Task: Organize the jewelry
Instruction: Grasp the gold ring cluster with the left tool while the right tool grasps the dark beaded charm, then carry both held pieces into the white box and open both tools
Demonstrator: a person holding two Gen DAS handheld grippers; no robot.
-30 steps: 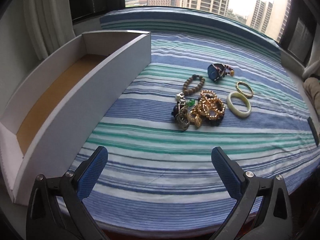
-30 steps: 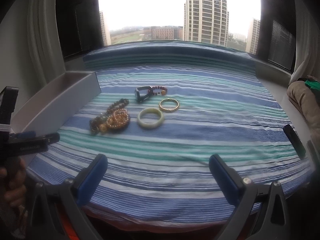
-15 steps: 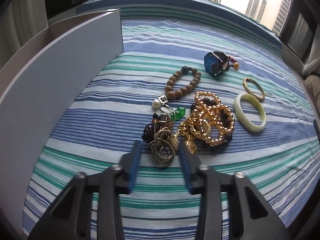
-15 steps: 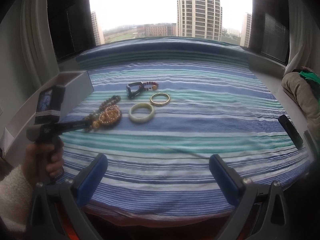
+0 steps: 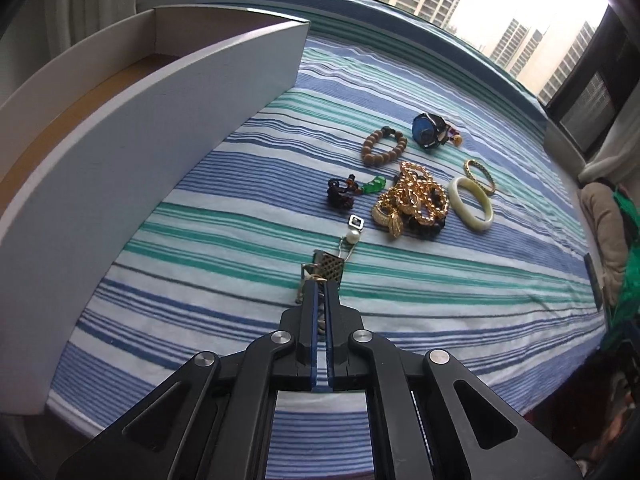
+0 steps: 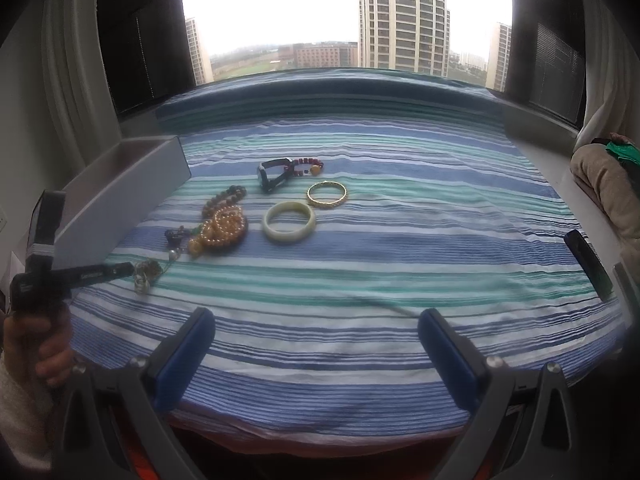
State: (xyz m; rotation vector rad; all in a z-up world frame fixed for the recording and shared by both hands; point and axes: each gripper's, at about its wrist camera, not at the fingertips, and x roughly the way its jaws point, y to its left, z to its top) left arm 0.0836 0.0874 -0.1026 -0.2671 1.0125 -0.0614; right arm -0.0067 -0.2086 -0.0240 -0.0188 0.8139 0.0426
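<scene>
So the left gripper [image 5: 320,292] is clamped tight on a metal jewelry piece [image 5: 326,270], some mesh and ring bits with a pearl [image 5: 353,237] trailing off it. Can't really tell if it's one necklace or several tangled ones. It sits over the striped cloth [image 5: 440,300], apart from the gold bead pile [image 5: 412,204]. The white box [image 5: 160,128] is off to the left. The right gripper [image 6: 316,344] hangs wide open with nothing in it.

The box [image 5: 120,168] runs off the left edge. The gripper [image 5: 320,292] pads hide part of the metal piece [image 5: 326,270] — perhaps a chain. The dark tangle [image 5: 340,194] — too small to identify.
</scene>
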